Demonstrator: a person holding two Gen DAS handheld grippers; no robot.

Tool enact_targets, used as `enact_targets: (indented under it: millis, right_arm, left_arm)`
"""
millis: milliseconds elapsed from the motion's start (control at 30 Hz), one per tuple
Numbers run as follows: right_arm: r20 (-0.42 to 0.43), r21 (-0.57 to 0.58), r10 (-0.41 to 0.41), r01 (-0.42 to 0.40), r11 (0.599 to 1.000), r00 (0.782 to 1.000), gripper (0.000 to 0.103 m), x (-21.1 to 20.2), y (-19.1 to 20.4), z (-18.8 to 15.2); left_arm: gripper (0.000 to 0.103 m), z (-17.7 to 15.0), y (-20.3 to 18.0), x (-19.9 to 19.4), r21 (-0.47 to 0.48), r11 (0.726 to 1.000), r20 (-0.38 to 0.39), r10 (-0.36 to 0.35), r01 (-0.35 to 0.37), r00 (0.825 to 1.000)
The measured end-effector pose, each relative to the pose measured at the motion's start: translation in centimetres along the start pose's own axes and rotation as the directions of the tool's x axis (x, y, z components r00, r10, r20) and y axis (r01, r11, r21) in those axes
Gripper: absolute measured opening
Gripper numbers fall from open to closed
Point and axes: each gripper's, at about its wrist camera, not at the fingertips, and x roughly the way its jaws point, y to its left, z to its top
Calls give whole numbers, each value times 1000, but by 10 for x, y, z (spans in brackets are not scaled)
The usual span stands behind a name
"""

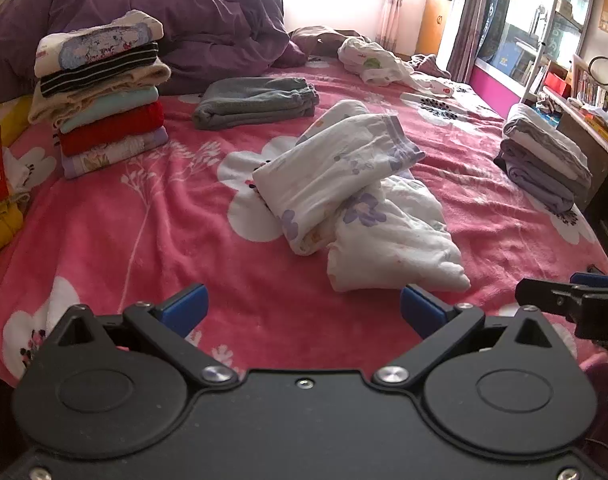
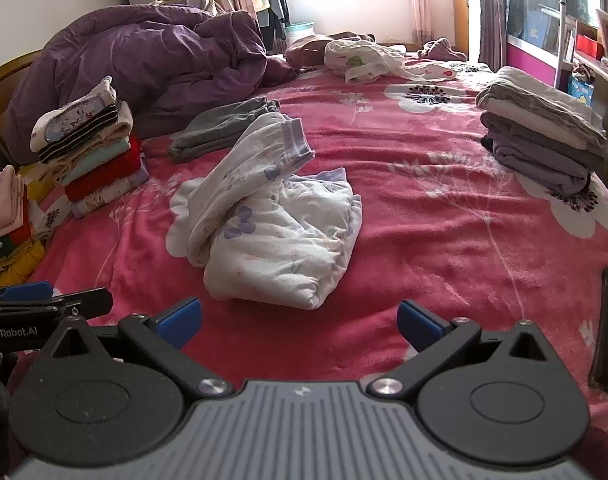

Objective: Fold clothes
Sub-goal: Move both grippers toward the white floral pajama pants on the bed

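Note:
A white garment with purple flowers lies loosely bundled in the middle of the pink flowered bedspread. One part of it with a purple cuff is draped across the rest. My left gripper hovers wide open over the bedspread, just in front of the garment's near edge, holding nothing. My right gripper is also wide open and empty, a little short of the garment. Each gripper shows at the edge of the other's view.
A tall stack of folded clothes stands at the left. Folded grey trousers lie behind the garment. A grey and lilac folded stack sits at the right edge. A purple duvet and loose clothes lie at the back.

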Motion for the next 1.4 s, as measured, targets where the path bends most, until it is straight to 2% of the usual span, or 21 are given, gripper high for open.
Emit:
enact_targets:
  millis: [1400]
  right_arm:
    - [-28, 42, 19, -18, 999, 999, 103, 19, -18, 0]
  left_arm:
    - [103, -3, -6, 21, 20, 1000, -39, -14, 15, 999]
